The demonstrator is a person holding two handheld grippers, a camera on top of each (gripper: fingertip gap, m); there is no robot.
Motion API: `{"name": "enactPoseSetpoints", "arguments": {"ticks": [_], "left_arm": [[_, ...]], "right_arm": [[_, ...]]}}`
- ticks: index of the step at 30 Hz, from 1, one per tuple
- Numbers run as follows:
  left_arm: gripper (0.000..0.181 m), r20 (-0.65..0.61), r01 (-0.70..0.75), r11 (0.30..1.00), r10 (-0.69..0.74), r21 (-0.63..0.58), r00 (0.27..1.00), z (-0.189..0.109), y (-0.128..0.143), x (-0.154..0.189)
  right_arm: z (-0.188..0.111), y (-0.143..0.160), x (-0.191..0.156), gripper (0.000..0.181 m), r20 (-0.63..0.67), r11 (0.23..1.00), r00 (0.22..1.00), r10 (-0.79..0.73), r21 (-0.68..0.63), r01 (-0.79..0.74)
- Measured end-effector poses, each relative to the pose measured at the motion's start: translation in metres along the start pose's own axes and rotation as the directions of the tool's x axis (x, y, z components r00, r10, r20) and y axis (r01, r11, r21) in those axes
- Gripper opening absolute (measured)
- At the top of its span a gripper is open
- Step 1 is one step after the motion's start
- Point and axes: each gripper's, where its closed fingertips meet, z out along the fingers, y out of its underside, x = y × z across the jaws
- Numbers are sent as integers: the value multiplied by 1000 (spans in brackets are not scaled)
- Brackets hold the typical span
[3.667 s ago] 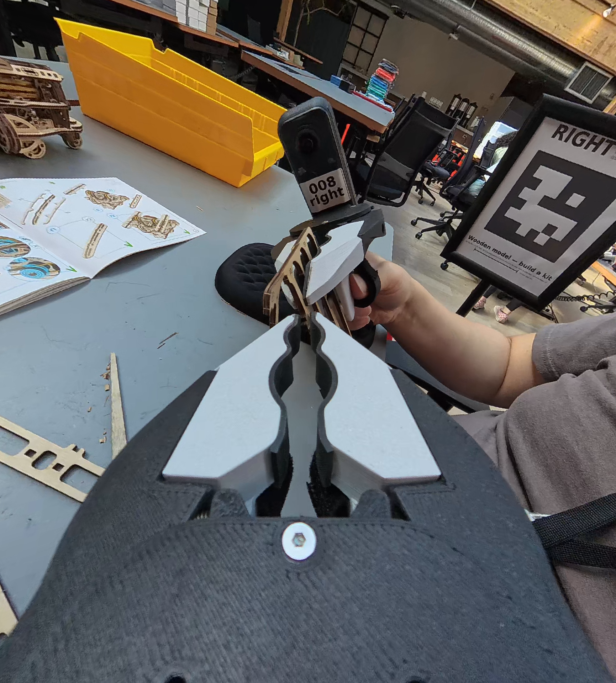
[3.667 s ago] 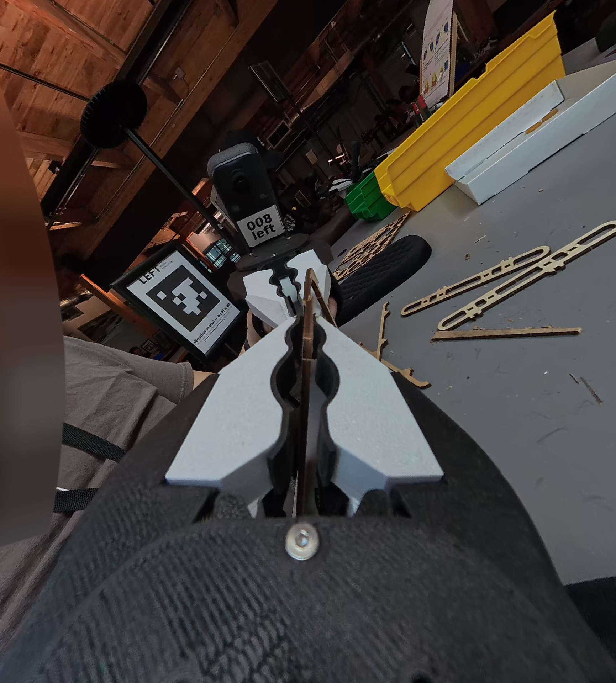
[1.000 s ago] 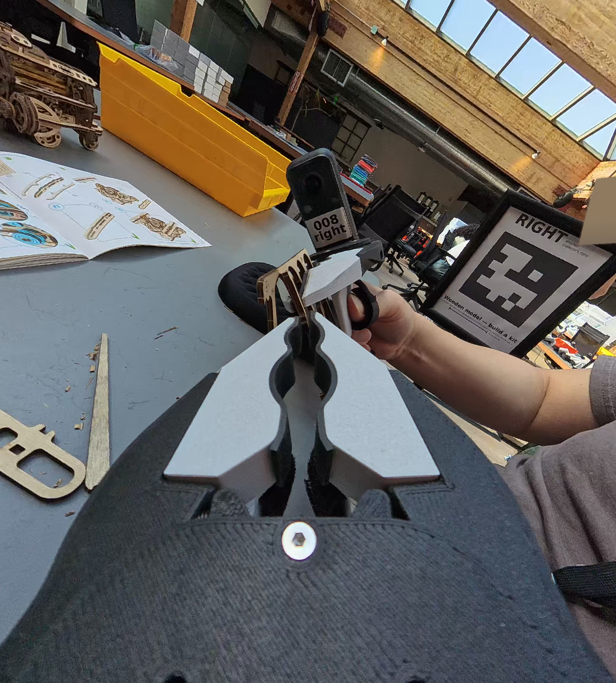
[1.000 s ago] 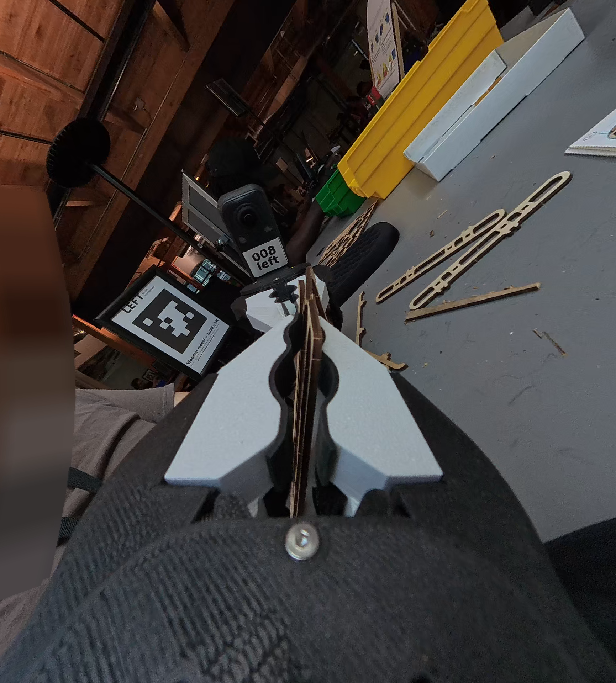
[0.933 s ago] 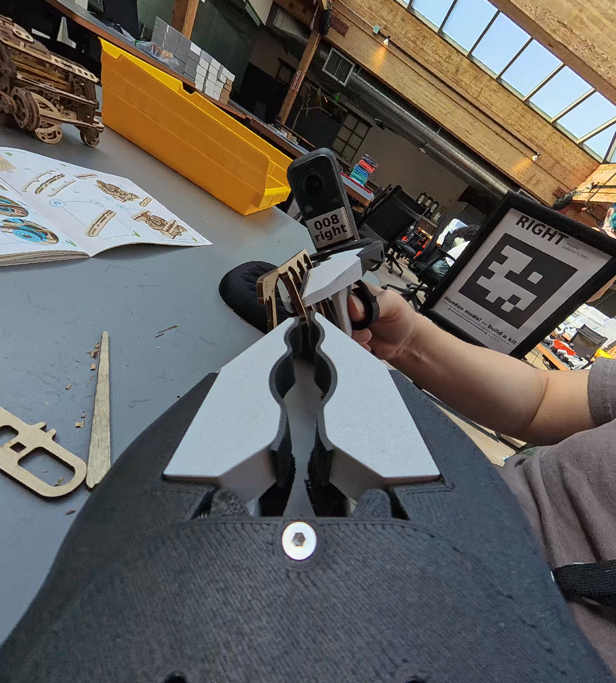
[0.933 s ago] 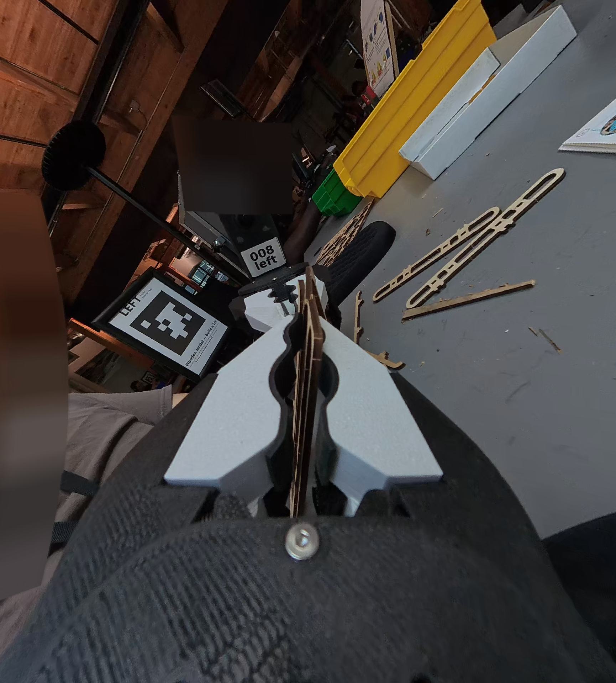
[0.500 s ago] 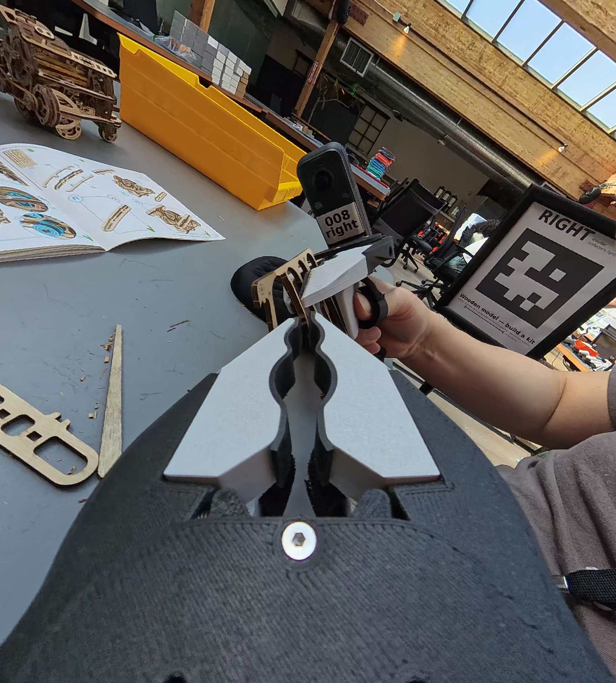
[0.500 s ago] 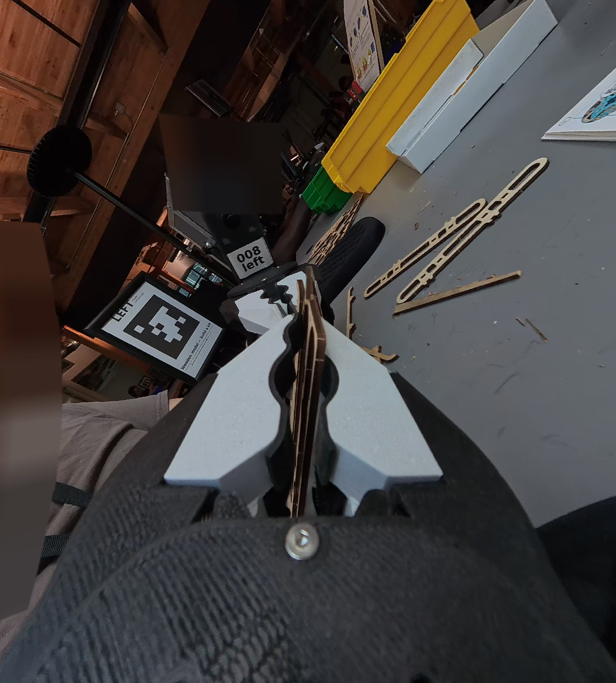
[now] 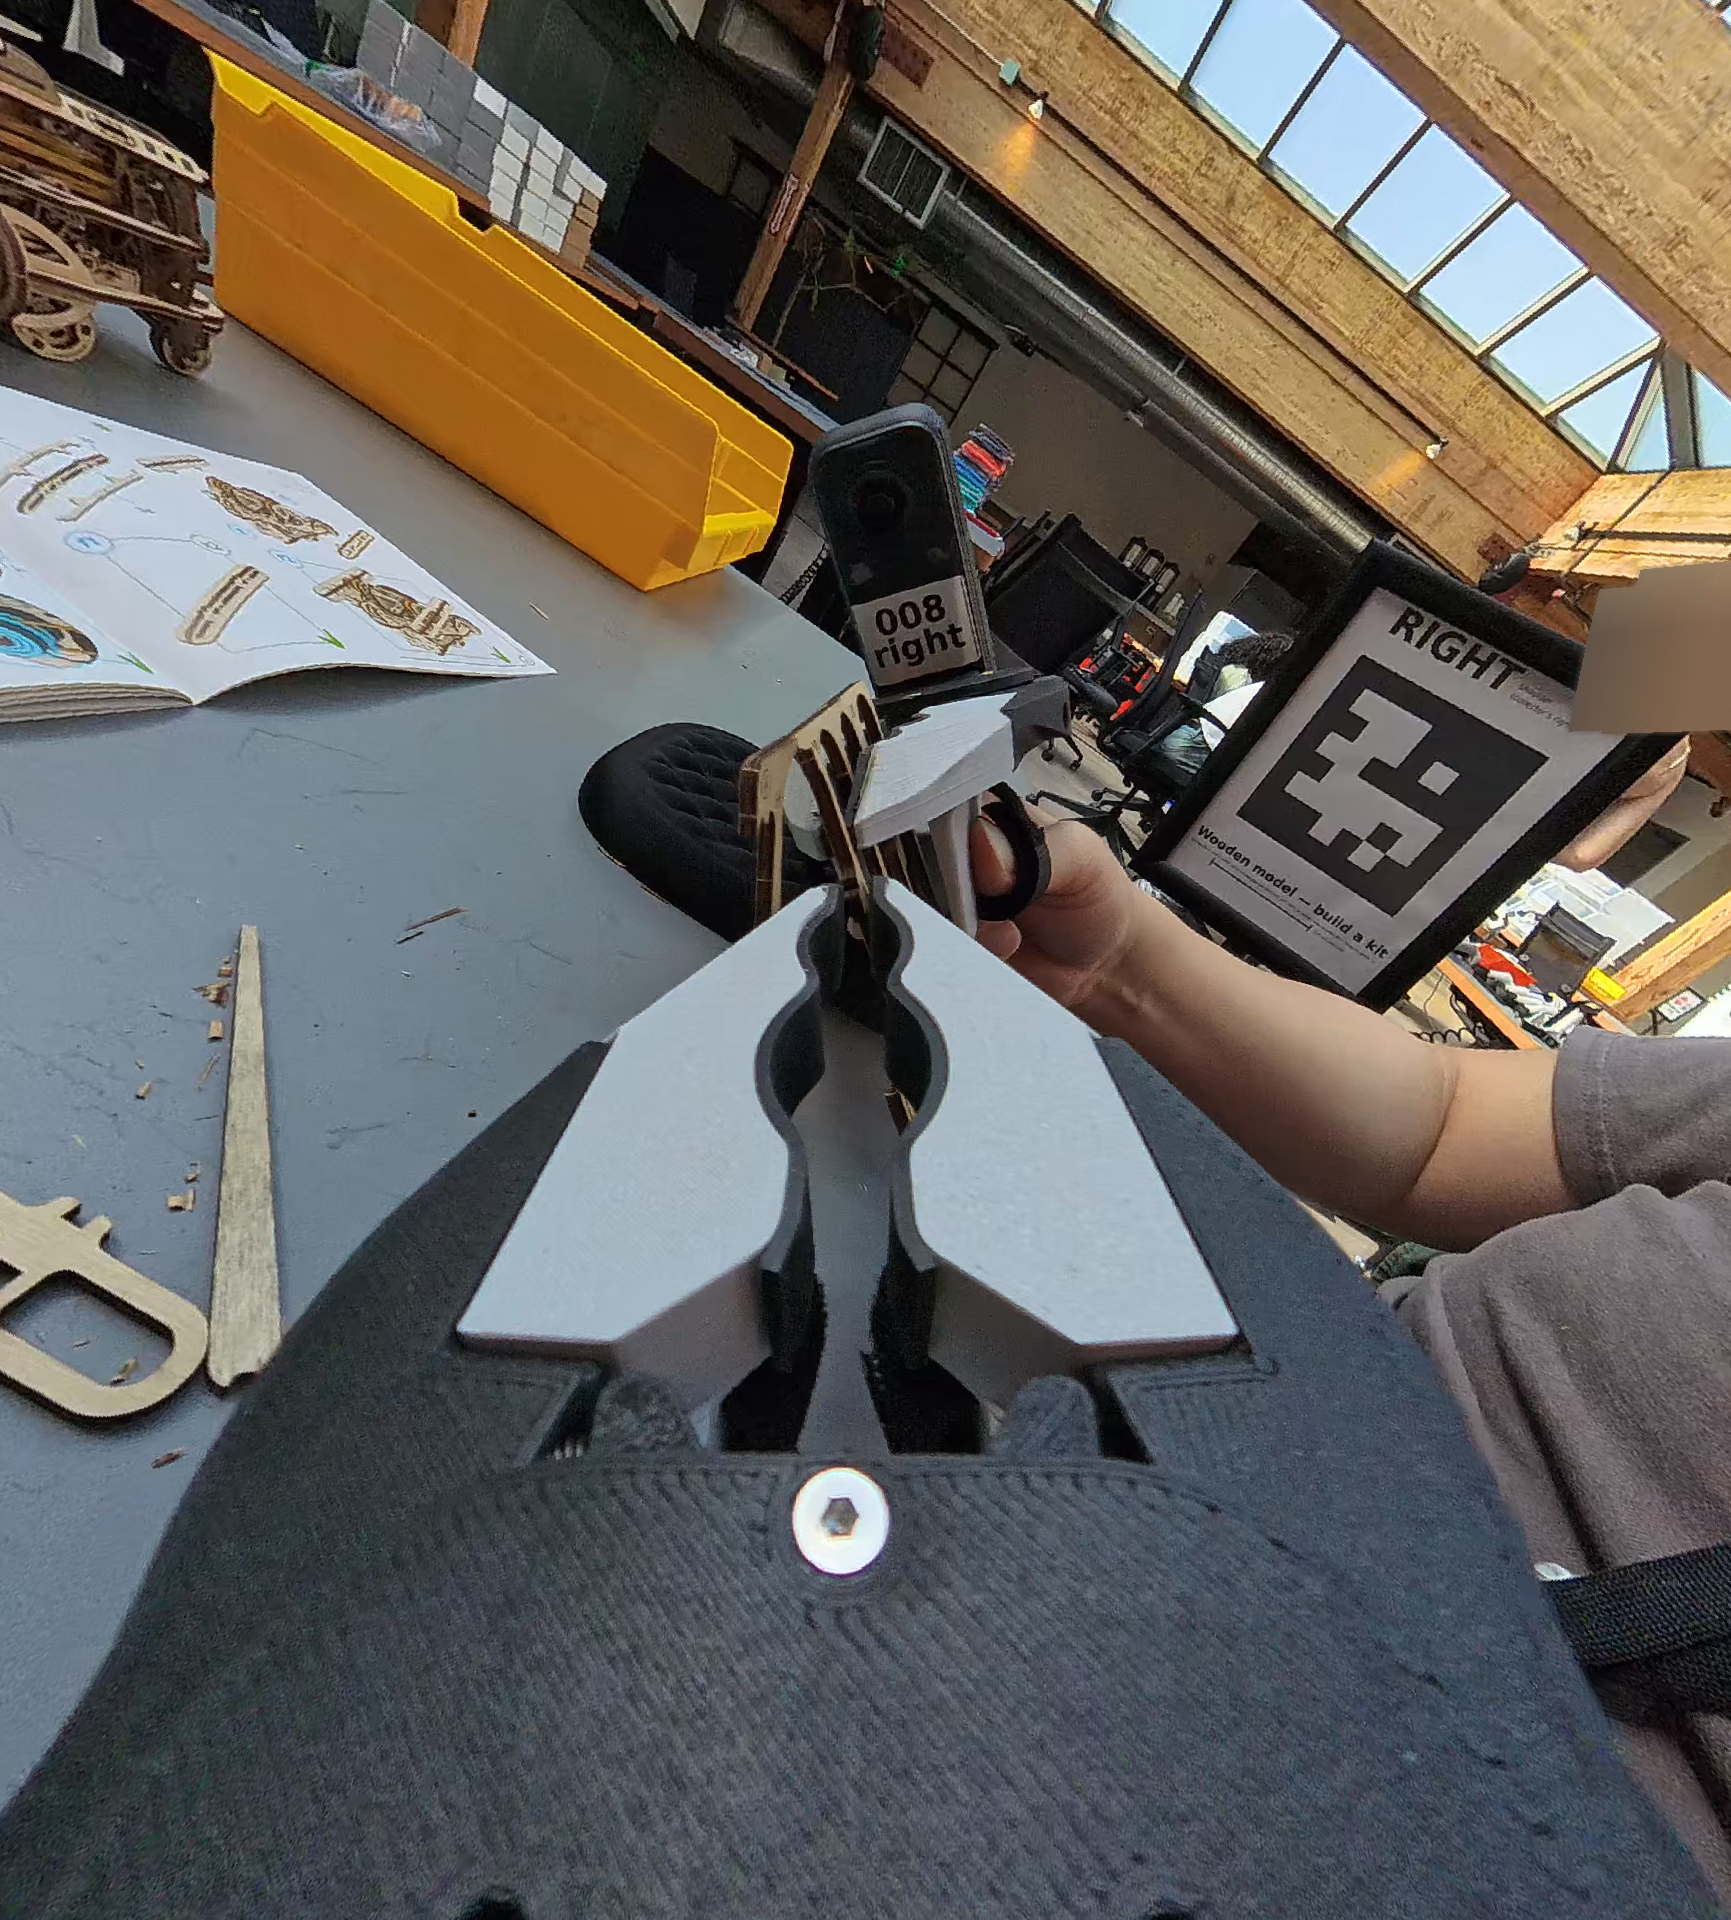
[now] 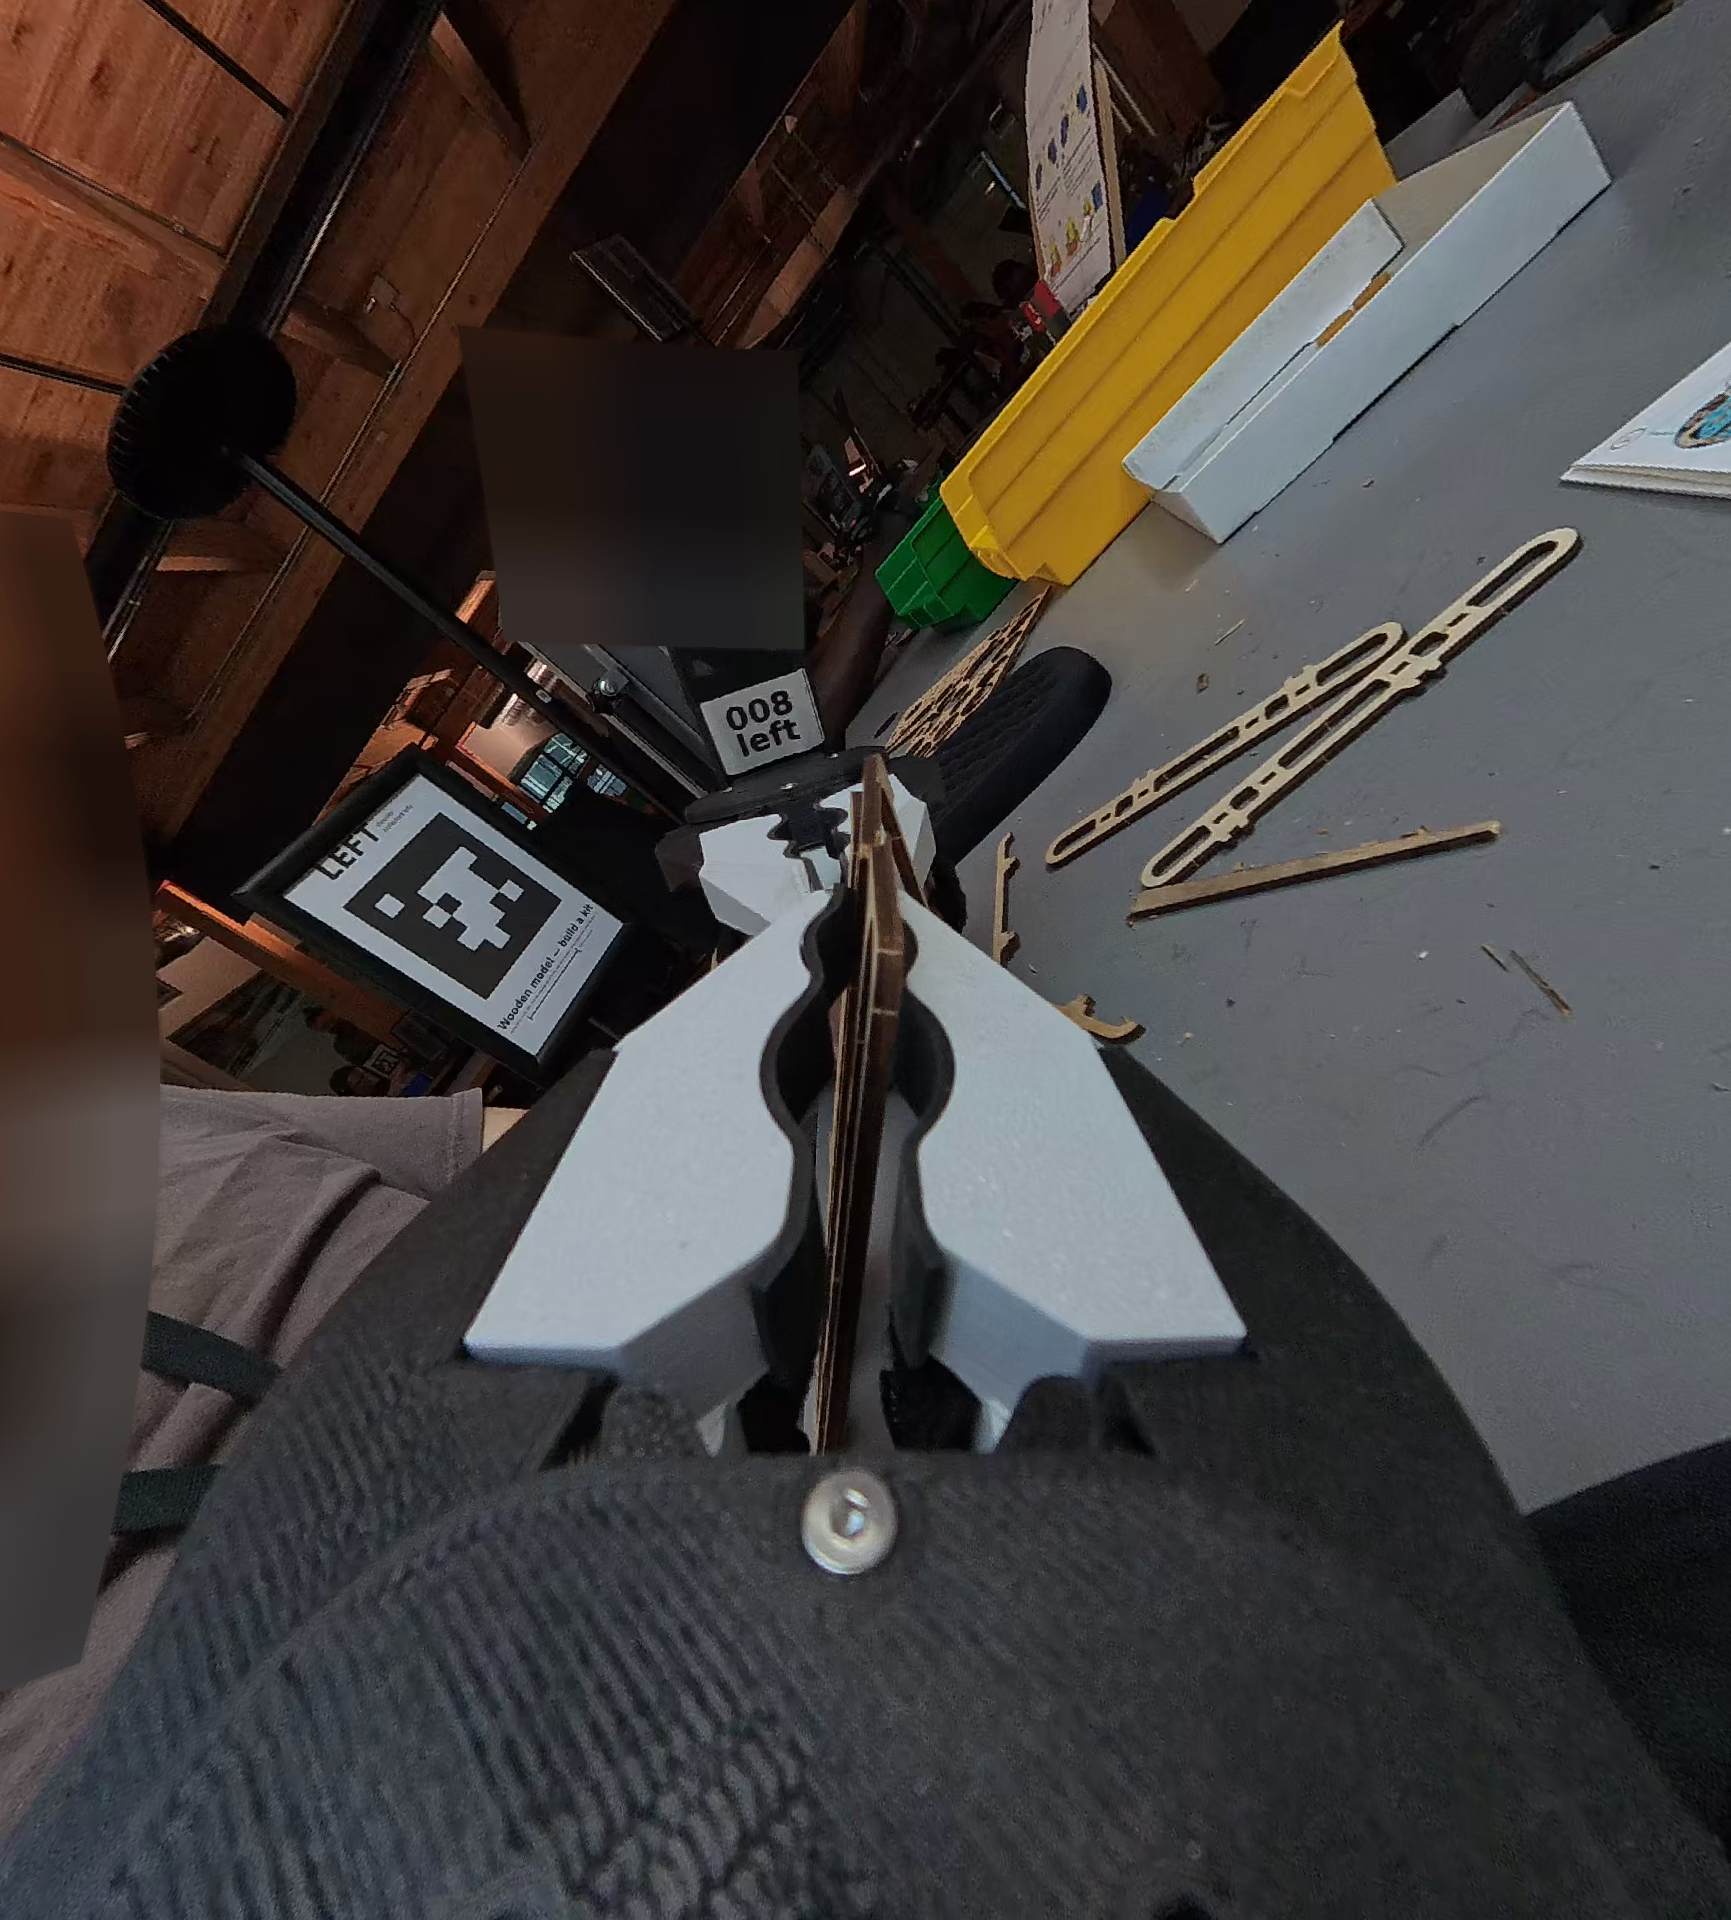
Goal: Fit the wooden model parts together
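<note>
My right gripper (image 10: 866, 920) is shut on a flat wooden model part (image 10: 861, 1091) made of thin laser-cut layers, seen edge-on between its grey fingers. In the left wrist view the same part (image 9: 804, 800) is a slotted, comb-like panel standing up in the right gripper (image 9: 902, 774), which a hand holds above the grey table (image 9: 373, 831). My left gripper (image 9: 856, 909) meets it tip to tip, with its jaws shut on the panel's lower edge. A sliver of wood shows inside its jaws. The left gripper (image 10: 809, 847) shows just beyond the panel's far end.
An open instruction booklet (image 9: 165, 582), a yellow bin (image 9: 487, 343) and a built wooden model (image 9: 40, 249) lie at the far left. Scrap wooden strips (image 9: 243, 1143) (image 10: 1308, 727) lie on the table. A white box (image 10: 1360, 332), a black pad (image 9: 674, 800) and a framed marker sign (image 9: 1401, 790) stand nearby.
Both grippers stay shut and joined on the wooden part. The pair has tilted and drifted slightly, so the table and background have shifted in both views.
</note>
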Motion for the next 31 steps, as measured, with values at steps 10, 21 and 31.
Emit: {"name": "enactPoseSetpoints", "arguments": {"ticks": [10,21,31], "left_arm": [[1,-23,43,999,-43,-17,999,0,2,-1],[1,-39,78,997,-78,-1,996,0,-1,-2],[0,2,-7,1000,8,-11,1000,0,0,-1]], "right_arm": [[-1,-2,0,0,-16,1000,1000,-18,13,18],[0,-1,1,0,-23,1000,999,-25,5,25],[0,-1,2,0,-30,1000,999,-29,1,29]]}}
